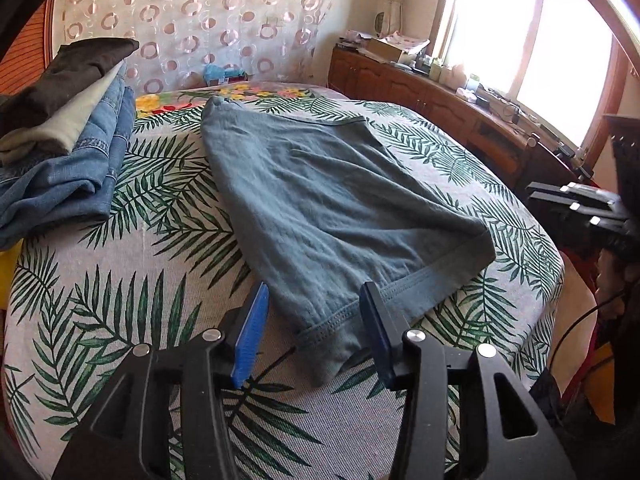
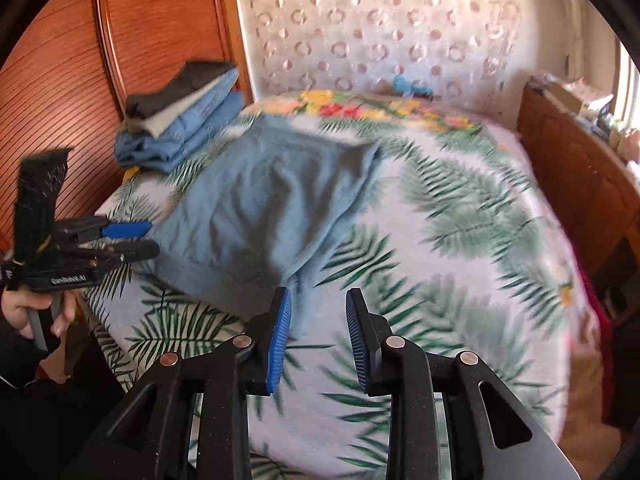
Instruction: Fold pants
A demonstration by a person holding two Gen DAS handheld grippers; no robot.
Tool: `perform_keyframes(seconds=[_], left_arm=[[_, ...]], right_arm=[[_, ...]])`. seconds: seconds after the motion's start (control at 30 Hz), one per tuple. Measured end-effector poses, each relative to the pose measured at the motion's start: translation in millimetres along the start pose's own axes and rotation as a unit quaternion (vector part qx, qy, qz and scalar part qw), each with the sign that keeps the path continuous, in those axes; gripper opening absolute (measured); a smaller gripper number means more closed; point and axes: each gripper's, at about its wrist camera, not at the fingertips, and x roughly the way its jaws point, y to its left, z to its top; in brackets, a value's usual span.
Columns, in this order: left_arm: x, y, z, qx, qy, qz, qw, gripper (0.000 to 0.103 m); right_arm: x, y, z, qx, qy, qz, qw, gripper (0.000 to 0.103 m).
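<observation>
Black tool [image 1: 316, 332] frames, blue ribbed pads [image 2: 280, 340], silver screws; bare hand [image 2: 24, 312], dark sleeve.

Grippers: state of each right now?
Left gripper: open, straddling the hem of the grey-blue pants, not clamped.
Right gripper: open, empty, above the bedspread.

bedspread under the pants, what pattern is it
The bedspread is light grey with green palm-leaf prints, plus a bright floral band at the far end. Sharpest in the left wrist view.

Bright daylight, one view sharp and one blurred

The window [image 1: 520, 40] is blown out to white glare. The left wrist view is sharp; the right wrist view has motion blur over the bed [image 2: 440, 240]. Fisheye edges curve and darken.
</observation>
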Motion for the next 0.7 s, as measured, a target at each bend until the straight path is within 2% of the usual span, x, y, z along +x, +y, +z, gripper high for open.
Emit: perform_keyframes(seconds=[0.13,0.17,0.2,0.3,0.4,0.57,0.7], left_arm=[[0.9,2.4,6.6,0.002,-0.005,0.008,1.0,0.051],[0.7,3.2,8.1,0.001,-0.008,0.008,0.9999,0.057],[0.1,4.7,9.7,-0.003,-0.013,0.009,0.9999,0.072],[-2.2,7.4,14.9,-0.011,-0.03,0.013,0.9994,0.075],[3.1,8.8,20.2,-0.013,-0.022,0.002,0.9997,0.077],[11.2,7.1,23.7,-0.009,-0.019,0.011,0.9997,0.077],[17.0,7.7,24.2,-0.007,-0.016,0.022,0.9996,0.077]], right_arm=[[-34.3,-13.4,15.5,-0.014,-0.034,-0.034,0.999,0.032],[-39.9,-16.6,21.2,-0.018,-0.04,-0.042,0.998,0.033],[-43.8,-19.4,26.6,-0.022,-0.046,-0.048,0.998,0.033],[-44.0,-24.8,39.3,-0.028,-0.057,-0.048,0.997,0.034],[-26.3,-28.2,51.9,-0.026,-0.064,-0.026,0.997,0.034],[28.4,-28.7,67.9,-0.021,-0.059,-0.005,0.998,0.034],[72.2,-31.0,81.0,-0.022,-0.037,0.005,0.999,0.034]])
